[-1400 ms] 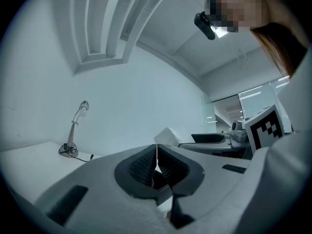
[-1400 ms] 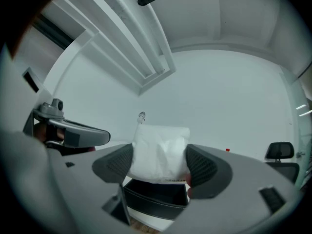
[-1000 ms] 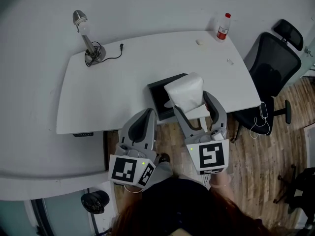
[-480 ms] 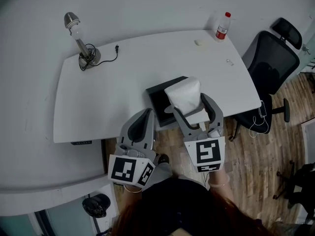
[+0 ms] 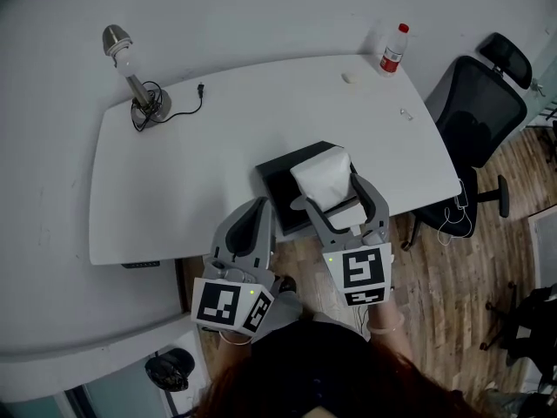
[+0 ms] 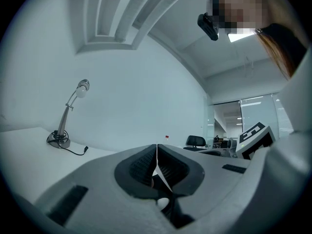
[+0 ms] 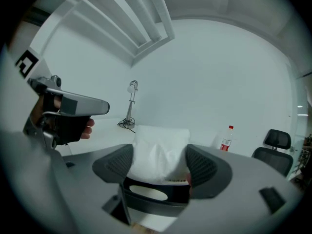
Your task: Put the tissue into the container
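The right tongs (image 5: 332, 192) are clamping the soft white tissue pack (image 5: 324, 172) over the shallow black rectangular container (image 5: 277, 179) on the white surface (image 5: 191, 164). The left tongs (image 6: 156, 165) are idling, closed and empty. Placing seems underway; the next move calls for lowering and releasing.

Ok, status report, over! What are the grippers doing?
Left gripper shut, empty. Right gripper shut on tissue pack, over black container at table edge. Nothing blocking.

White surface (image 5: 218, 155), curved far edge. Lamp (image 5: 133, 84) with its cord (image 5: 186, 95) sits at the far left corner, bottle (image 5: 393, 49) at the far right corner, small white lump (image 5: 349, 78) near it, black container (image 5: 280, 183) at the near edge.
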{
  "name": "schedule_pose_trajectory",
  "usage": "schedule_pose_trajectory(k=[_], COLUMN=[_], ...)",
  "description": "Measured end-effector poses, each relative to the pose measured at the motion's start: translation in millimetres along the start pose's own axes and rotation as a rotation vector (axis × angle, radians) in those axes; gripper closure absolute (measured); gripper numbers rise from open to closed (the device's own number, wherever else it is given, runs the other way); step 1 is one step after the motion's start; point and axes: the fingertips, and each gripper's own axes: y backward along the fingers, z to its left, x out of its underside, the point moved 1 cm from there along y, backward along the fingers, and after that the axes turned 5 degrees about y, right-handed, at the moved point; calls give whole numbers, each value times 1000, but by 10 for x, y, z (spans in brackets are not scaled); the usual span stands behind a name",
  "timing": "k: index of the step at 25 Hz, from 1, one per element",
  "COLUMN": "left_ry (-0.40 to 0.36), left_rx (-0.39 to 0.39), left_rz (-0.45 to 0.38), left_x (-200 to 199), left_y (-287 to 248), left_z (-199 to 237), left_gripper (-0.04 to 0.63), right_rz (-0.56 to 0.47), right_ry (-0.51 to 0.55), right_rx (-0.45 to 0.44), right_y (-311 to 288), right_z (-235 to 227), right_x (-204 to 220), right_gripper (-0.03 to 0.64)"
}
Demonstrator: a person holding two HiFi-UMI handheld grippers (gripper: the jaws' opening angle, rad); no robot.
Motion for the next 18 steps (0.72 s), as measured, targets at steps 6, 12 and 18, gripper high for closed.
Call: schedule_pose_trajectory(k=[6, 12, 18], left_ry=[14, 25, 33], left_rx=[-2, -7, -13], left_rz=[13, 26, 39], left_x=[63, 109, 152], left_y=[-48, -87, -123], left_z=[78, 141, 193], left_gripper=[571, 570, 571], right_rz=[47, 98, 137], right_ry=[-4, -5, -8], right_rx=[-14, -35, -56], right_y=[-116, -228, -328], right_z=[29, 68, 115], right_x=[141, 298, 410], right_gripper=[252, 252, 252])
